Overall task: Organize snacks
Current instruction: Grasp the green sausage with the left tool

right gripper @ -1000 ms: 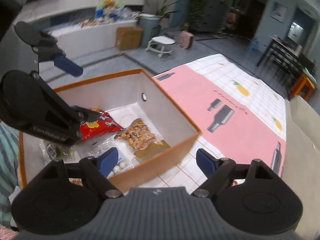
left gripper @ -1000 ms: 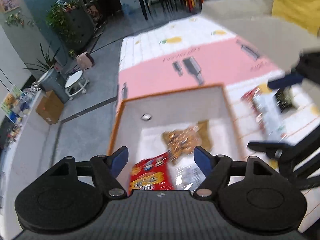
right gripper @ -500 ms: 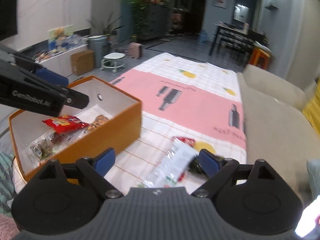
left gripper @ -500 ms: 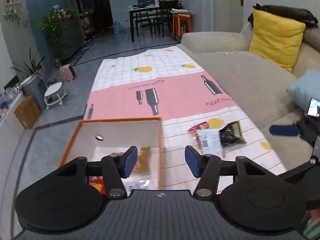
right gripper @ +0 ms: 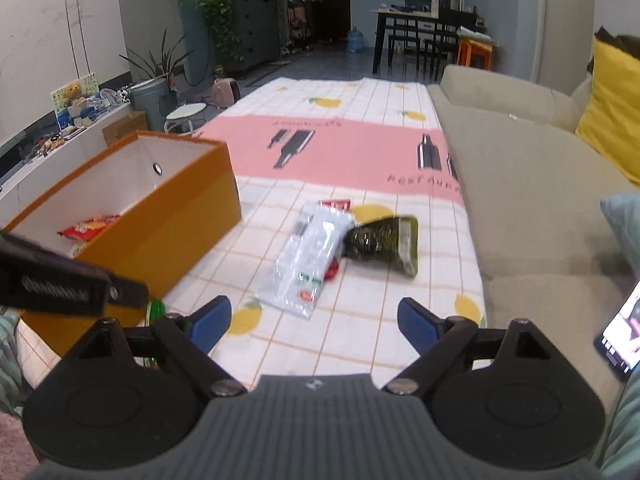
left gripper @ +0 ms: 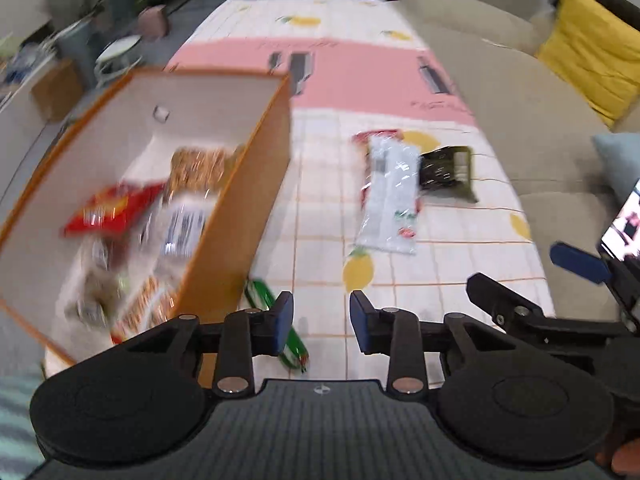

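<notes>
An orange box [left gripper: 256, 200] with white inside stands at the left on the tablecloth and holds several snack packets, among them a red one [left gripper: 116, 208]. On the cloth lie a white packet [left gripper: 388, 196] over a red packet [left gripper: 376, 134], and a dark green packet [left gripper: 446, 172] beside them. A bright green packet [left gripper: 294, 346] lies by the box's near corner, just under my left gripper [left gripper: 321, 320], whose jaws are closing with nothing between them. My right gripper [right gripper: 314, 320] stands open and empty, short of the white packet [right gripper: 312, 256] and the dark green packet [right gripper: 384, 242].
A beige sofa [right gripper: 520, 184] with a yellow cushion [right gripper: 612, 112] runs along the cloth's right side. A lit phone [right gripper: 624, 336] sits at the far right. The orange box [right gripper: 160, 216] stands left of the right gripper. Plants, a stool and a dining table stand farther off.
Both views have swung from over the box's inside toward the loose packets on the cloth. The left jaws have narrowed. The right jaws stay wide.
</notes>
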Demonstrator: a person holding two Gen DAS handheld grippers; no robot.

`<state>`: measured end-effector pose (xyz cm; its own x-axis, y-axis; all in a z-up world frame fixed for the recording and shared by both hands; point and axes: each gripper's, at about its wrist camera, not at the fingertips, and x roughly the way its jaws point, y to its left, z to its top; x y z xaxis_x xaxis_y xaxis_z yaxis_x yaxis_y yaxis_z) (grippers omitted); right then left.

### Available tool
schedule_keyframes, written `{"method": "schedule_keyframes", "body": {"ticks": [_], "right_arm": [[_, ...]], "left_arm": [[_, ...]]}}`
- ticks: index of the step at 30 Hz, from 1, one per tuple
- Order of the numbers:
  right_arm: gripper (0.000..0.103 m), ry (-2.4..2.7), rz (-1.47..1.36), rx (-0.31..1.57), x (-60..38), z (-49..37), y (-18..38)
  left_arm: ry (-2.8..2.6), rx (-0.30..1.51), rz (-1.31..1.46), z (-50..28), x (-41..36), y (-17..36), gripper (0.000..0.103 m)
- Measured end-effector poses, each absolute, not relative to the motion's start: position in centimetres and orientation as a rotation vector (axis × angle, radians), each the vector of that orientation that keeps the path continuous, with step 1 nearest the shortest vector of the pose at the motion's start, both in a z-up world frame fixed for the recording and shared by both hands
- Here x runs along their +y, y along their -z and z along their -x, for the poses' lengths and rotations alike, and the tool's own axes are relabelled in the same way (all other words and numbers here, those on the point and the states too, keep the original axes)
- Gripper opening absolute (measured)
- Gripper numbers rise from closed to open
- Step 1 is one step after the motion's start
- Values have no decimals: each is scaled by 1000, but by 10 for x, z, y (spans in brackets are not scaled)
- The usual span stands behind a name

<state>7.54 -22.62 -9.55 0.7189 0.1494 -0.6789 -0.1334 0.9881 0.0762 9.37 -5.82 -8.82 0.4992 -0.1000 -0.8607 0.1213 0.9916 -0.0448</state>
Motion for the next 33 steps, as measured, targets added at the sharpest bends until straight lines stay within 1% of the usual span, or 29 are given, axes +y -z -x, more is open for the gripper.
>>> {"method": "schedule_keyframes", "body": {"ticks": [3,6,8,13,18,23,26,27,28,33], "right_arm": [[87,-164,-28,776,-225,-78,107],[87,-172,-3,778,-223,-79,116],[87,-174,20,773,-222,-78,119],[87,-181,23,790,-221,-81,128],[86,-180,43,795,-217,-84,134],[85,-172,43,812,-217,-89,141],[85,-171,39,820,-217,-91,143],[85,-173,41,823,-216,-91,144],[85,-176,43,825,-216,-91,145],[82,-168,54,830,-217,-96,149]], "left_arm": [[48,1032,-3,-92,-58,108,39],[-16,1010,-24,-90,-58,123,42],[-68,994,-40,-90,-58,131,42],[-87,1013,-30,-96,-61,144,42],[-116,1030,-95,-102,-70,154,42],[-119,1089,-88,-107,-68,166,42],[-107,1104,-35,-110,-62,168,33],[-95,1104,-28,-112,-62,168,27],[-78,1102,-22,-112,-62,168,25],[25,1081,-25,-118,-69,168,25]]}}
